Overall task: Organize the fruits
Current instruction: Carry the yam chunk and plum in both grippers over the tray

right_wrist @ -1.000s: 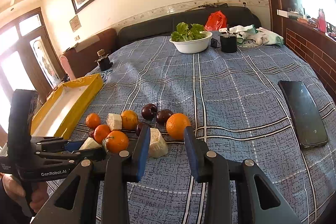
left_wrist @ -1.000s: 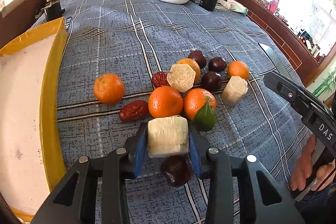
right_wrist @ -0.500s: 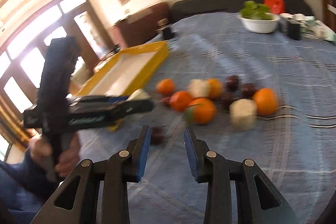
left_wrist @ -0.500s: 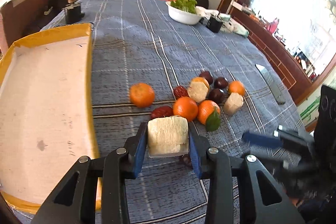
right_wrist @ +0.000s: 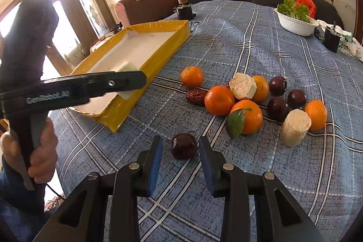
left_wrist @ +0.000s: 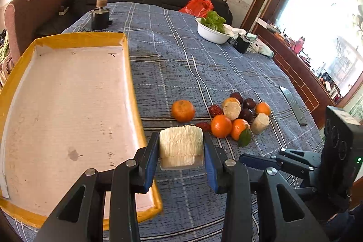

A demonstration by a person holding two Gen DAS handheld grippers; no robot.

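Left tool [left_wrist: 181, 153] clamps a pale fibrous block [left_wrist: 180, 146] beside the yellow tray [left_wrist: 133, 92], its underside hidden; right tool [right_wrist: 180, 151] stands part-open, empty, pads apart from a glossy dark plum [right_wrist: 183, 146] on the checked cloth [right_wrist: 272, 49].

black claw [right_wrist: 180, 158], blue pads [right_wrist: 155, 162], silver screws, white lettering

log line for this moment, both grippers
left gripper: shut on sugarcane piece, beside yellow tray | right gripper: open around dark plum on cloth
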